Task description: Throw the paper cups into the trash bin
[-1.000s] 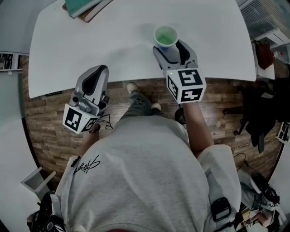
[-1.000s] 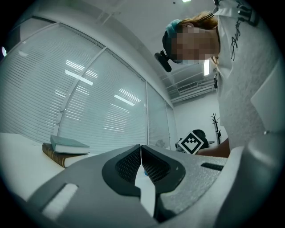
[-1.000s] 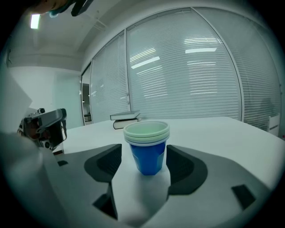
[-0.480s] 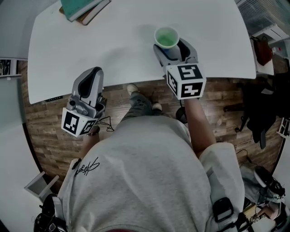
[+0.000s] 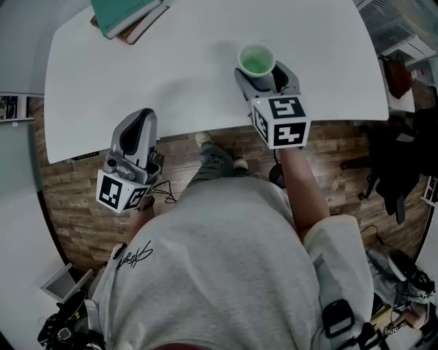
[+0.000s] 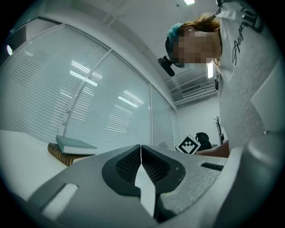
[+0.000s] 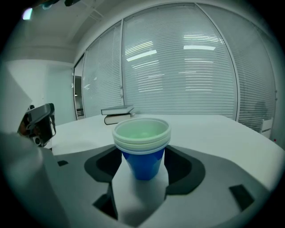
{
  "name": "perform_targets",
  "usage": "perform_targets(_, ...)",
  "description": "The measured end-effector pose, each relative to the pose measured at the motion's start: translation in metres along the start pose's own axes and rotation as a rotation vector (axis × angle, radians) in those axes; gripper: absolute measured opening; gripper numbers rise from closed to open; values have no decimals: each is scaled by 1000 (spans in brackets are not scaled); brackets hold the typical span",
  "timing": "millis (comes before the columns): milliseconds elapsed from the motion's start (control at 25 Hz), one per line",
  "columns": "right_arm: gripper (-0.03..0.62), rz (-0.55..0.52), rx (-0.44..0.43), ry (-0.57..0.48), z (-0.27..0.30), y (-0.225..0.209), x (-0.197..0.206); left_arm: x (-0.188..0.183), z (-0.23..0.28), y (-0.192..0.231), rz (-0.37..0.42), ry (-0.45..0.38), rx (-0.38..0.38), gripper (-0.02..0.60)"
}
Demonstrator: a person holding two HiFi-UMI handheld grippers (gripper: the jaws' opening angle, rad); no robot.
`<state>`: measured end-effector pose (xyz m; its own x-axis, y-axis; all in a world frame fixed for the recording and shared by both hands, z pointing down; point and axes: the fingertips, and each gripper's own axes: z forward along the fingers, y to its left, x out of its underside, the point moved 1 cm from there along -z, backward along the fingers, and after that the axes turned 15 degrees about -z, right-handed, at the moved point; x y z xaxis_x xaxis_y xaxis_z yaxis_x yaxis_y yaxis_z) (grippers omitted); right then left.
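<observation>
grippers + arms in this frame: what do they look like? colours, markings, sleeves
The left gripper and right gripper share silver-grey moulded shells, with black textured pads on the fingers. Each carries a white cube with black square markers: left cube, right cube. The person wears a light grey short-sleeved T-shirt with black script.

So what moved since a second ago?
The left gripper, shut and empty, pulled back a little from the table edge toward the person. Nothing was grabbed or let go. The right gripper stayed put with the cups between its jaws, and the books stayed at the far corner.
</observation>
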<state>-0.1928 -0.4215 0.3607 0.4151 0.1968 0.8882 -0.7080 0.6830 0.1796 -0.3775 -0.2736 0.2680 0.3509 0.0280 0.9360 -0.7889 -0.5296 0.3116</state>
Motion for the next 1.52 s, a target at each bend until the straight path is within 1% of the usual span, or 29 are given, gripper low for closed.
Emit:
perform_targets(240, 287, -11, -7, -24, -4, 0, 0, 0, 2, -3, 5, -4, 6, 8)
perform_targets(520, 285, -39, -6, -63, -19, 0, 2, 4, 5, -22, 18, 0, 15, 8)
perform_targets(720, 285, -52, -4, -86, -28, 2, -5, 3, 6, -26, 20, 1, 27, 8)
perform_targets(880, 285, -51, -4, -118, -34, 0, -9, 5, 12, -31, 23, 5, 44, 9)
perform_targets(1160, 285, -34, -8, -170, -58, -7, -13, 9, 26, -55, 35, 5, 81, 8)
perform_targets(1240, 285, -43, -9, -181, -66, -9, -13, 11, 29, -62, 35, 9, 91, 8)
perform_targets(1360, 285, -66, 0, -189, -77, -10, -12, 15, 33, -71, 34, 16, 107, 8)
perform_targets(1520, 285, -61, 20, -205, -95, -18, -11, 21, 42, -83, 29, 22, 137, 8)
